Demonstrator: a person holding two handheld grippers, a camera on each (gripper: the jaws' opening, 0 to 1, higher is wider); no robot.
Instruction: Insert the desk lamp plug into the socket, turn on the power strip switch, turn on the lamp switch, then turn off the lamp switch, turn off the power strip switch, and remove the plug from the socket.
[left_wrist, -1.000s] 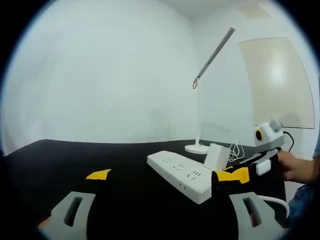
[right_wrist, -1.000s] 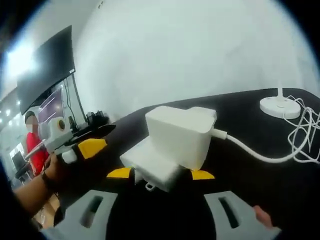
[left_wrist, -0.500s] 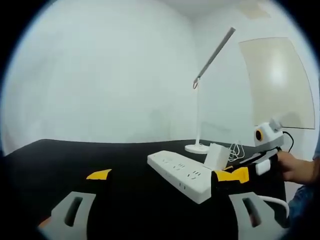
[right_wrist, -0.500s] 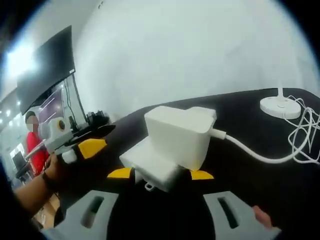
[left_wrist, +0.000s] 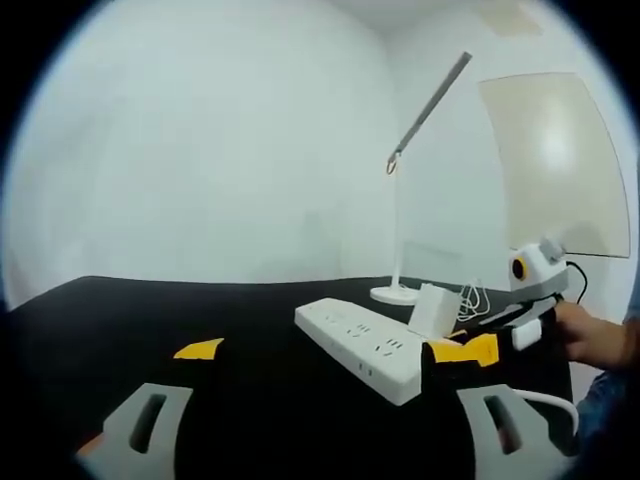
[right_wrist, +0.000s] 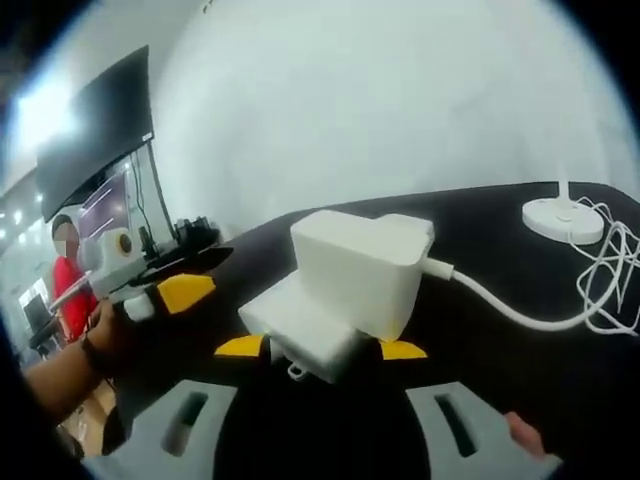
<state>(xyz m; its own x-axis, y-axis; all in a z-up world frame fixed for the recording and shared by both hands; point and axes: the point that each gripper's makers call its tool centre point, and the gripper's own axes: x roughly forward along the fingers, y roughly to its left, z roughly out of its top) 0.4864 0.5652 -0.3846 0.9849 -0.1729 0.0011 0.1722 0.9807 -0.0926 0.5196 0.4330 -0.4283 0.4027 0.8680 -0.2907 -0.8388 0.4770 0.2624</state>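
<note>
Gripping the plug, the right tool sits at the power strip's near end. Left tool gapes, empty, alongside.

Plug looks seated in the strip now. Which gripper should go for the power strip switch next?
Probably the left gripper. It is open and empty, facing the power strip with bare table between. The right gripper sits at the plug, jaws on either side. I cannot make out the switch itself.

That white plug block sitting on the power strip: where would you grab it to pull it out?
Grip the plug adapter by its two flat side faces, coming from straight above the power strip. It stands upright, with its cord leaving one side, so pinch the cord-free faces.
</note>
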